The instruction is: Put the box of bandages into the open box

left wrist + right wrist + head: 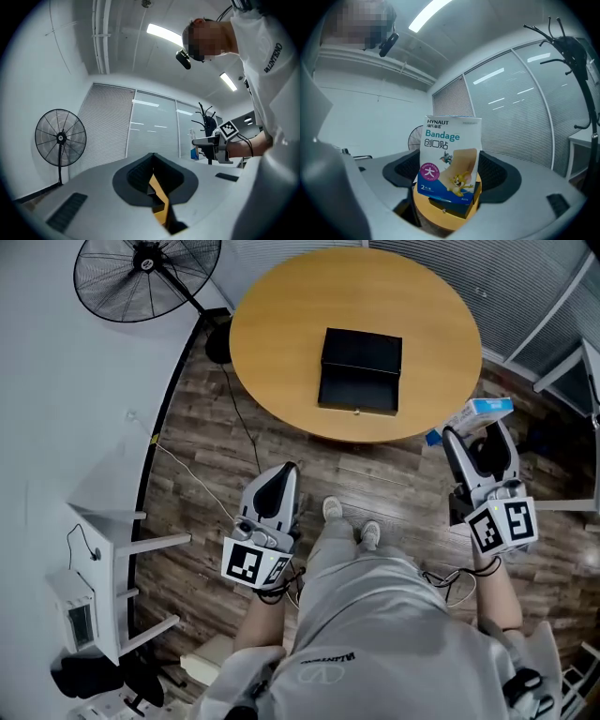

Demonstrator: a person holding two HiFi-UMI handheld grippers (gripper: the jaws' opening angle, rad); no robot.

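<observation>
The black open box (360, 371) lies in the middle of the round wooden table (272, 324), with its lid flat toward the far side. My right gripper (474, 430) hovers off the table's near right edge, shut on the blue-and-white bandage box (487, 412). In the right gripper view the bandage box (450, 159) stands upright between the jaws, and the black open box (451, 207) shows just below it. My left gripper (284, 474) hangs over the floor in front of the table, and its jaws (157, 185) meet with nothing between them.
A standing fan (145, 273) is at the far left, with a cable (239, 418) running across the wooden floor. White shelving (108, 549) lines the left wall. A white desk (574, 371) and a coat rack (569, 51) stand to the right.
</observation>
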